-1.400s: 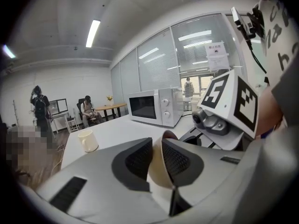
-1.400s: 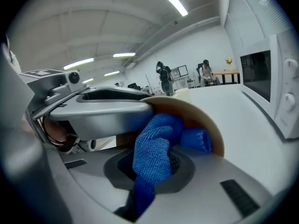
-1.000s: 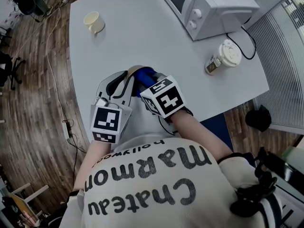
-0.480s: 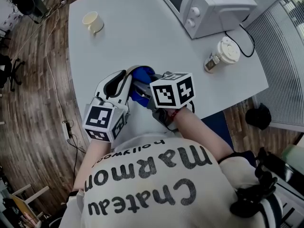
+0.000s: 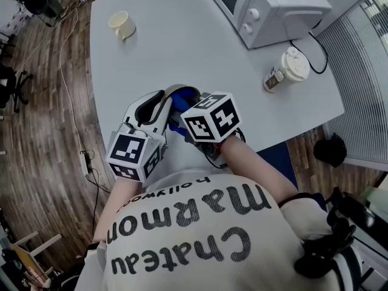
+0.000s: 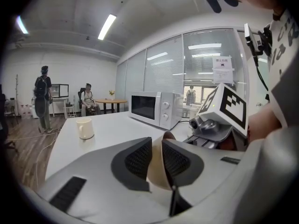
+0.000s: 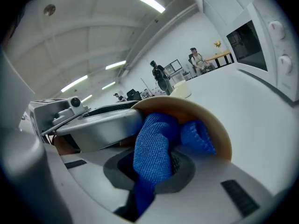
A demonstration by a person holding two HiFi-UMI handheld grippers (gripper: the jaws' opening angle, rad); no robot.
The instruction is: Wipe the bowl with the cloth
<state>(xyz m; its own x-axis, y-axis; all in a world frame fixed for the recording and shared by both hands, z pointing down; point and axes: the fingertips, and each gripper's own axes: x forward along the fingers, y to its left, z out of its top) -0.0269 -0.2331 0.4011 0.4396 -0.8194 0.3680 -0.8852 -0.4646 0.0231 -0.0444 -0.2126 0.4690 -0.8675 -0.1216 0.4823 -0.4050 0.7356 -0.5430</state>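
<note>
The table (image 5: 182, 53) carries a microwave (image 5: 267, 8) at one o'clock in the head view. Near the table's six o'clock edge, the left gripper (image 6: 156, 160) pinches the wall of the bowl (image 7: 208, 120). The right gripper (image 7: 154, 171) pinches the blue cloth (image 7: 154, 148), which is pushed into the bowl. From the bowl, a paper cup (image 5: 286, 70) stands at two o'clock and a mug (image 5: 122, 24) at eleven.
</note>
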